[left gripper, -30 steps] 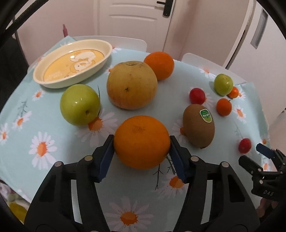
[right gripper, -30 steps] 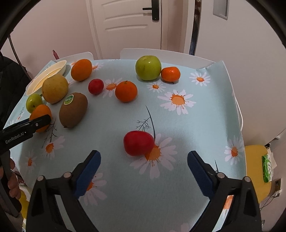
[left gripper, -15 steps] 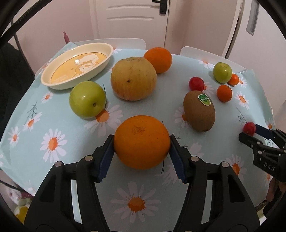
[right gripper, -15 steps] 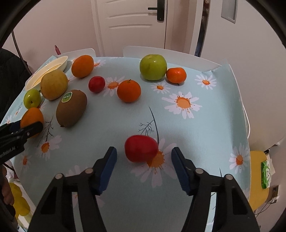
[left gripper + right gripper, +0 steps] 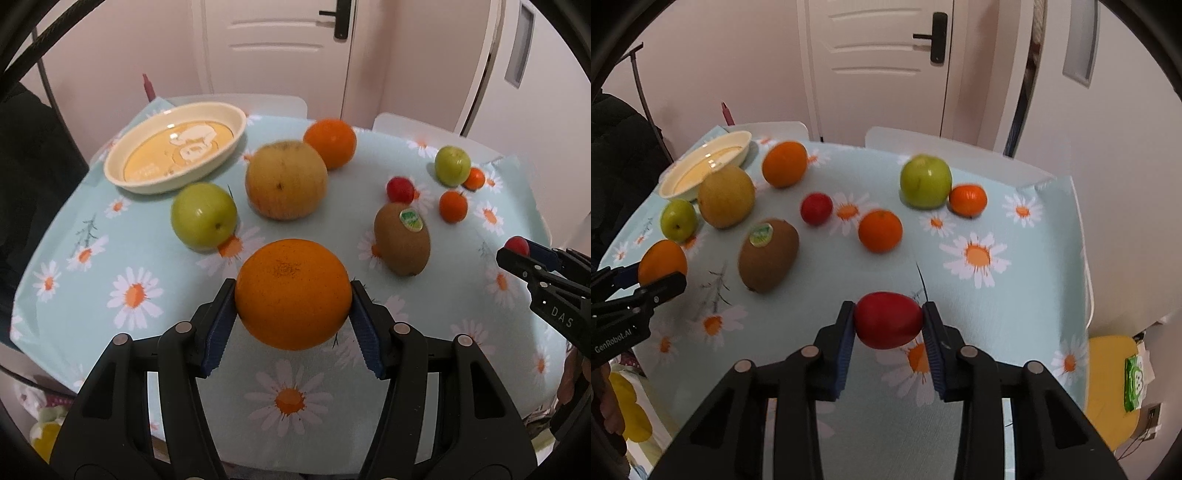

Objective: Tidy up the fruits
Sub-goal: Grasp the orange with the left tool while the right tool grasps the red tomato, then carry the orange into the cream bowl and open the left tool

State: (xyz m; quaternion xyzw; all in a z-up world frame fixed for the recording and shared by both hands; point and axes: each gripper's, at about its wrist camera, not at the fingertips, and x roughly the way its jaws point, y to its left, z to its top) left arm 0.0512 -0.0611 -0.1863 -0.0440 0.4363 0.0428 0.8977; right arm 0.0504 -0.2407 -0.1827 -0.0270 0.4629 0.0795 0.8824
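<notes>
Fruits lie all over the flowery tablecloth (image 5: 74,280), and now you hold two of them. A second ago your right gripper (image 5: 888,334) stood wide around the small red fruit (image 5: 888,320). Now its blue pads (image 5: 846,345) press that fruit from both sides, so the right claw is shut tight on it. That grab is the new thing.

Your left gripper (image 5: 293,314) has not changed its hold. It sits about half open, clamped on the big orange (image 5: 293,293), and it has come up a little off the cloth.

The cream dish (image 5: 173,184) sits at the far left end, with nothing in it. Just near it are a green apple (image 5: 203,214) and a big yellow pear (image 5: 286,180). Farther from the dish is the kiwi (image 5: 402,239), and farthest away are a second green apple (image 5: 451,165) and two little oranges.

So both hands are full. I think the next job is to carry both fruits to the dish. The red fruit is small and smooth, so it might slip.
</notes>
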